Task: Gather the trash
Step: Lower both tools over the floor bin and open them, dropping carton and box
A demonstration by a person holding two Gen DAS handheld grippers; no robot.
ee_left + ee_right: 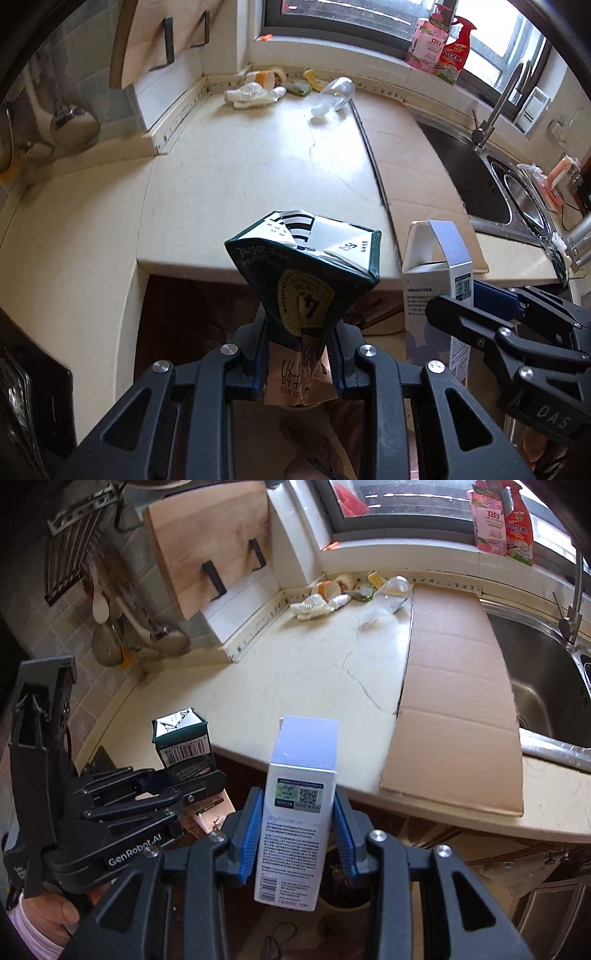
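The left hand-held gripper [299,354] is clenched on a crushed dark green milk carton [306,280], its walls pinched inward between the blue pads. The left wrist view shows the carton's folded white base and a gold badge; the right wrist view shows instead its barcode side [183,743], off the front edge of the surface [295,672].

The right hand-held gripper [295,836] grasps a tall white and pale blue box [295,812] upright between its pads. From the right wrist view the box shows a QR code and small print, with its top flap closed toward the camera. The left wrist view shows that box [437,280] with its top flap standing open — what is inside cannot be told. Box and carton sit side by side, near but apart, both held out past the surface's front edge.

More trash lies at the far back of the surface by the wall: a crumpled white wrapper [251,96], a clear plastic bottle [332,96] on its side, and peel and scraps [273,76] beside them. A flattened cardboard sheet [458,686] lies on the surface between that pile and the steel sink [543,672].

Only the right wrist view shows a dark round bin [341,882] below, partly hidden behind the box — its contents are too dim to make out.
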